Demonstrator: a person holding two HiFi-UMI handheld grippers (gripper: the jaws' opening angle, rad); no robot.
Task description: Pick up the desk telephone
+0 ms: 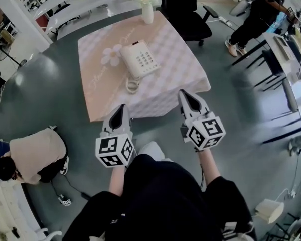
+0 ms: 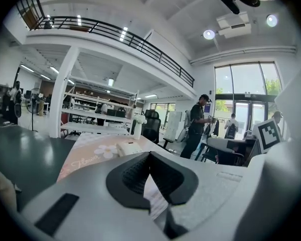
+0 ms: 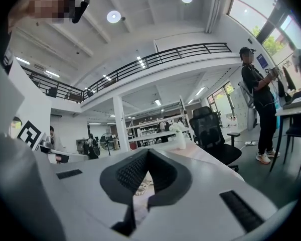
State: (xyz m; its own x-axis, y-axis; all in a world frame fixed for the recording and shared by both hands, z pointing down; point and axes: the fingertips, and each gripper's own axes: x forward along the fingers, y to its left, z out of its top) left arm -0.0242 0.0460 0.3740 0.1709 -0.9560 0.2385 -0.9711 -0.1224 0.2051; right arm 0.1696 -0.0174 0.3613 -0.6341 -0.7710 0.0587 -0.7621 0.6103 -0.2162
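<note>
A white desk telephone (image 1: 138, 58) with a coiled cord (image 1: 133, 85) lies on a small table under a pink checked cloth (image 1: 178, 59). My left gripper (image 1: 123, 107) hovers shut just short of the table's near edge, empty. My right gripper (image 1: 184, 94) is also shut and empty, its tips over the cloth's near right edge. In the left gripper view the telephone (image 2: 129, 147) shows low beyond the shut jaws. In the right gripper view only the coiled cord (image 3: 143, 184) shows through the gap under the jaws.
A white vase with flowers (image 1: 147, 6) stands at the table's far edge, with a black office chair (image 1: 187, 11) behind it. One person crouches on the floor at the left (image 1: 27, 157); another stands at a desk (image 1: 261, 11) at the far right.
</note>
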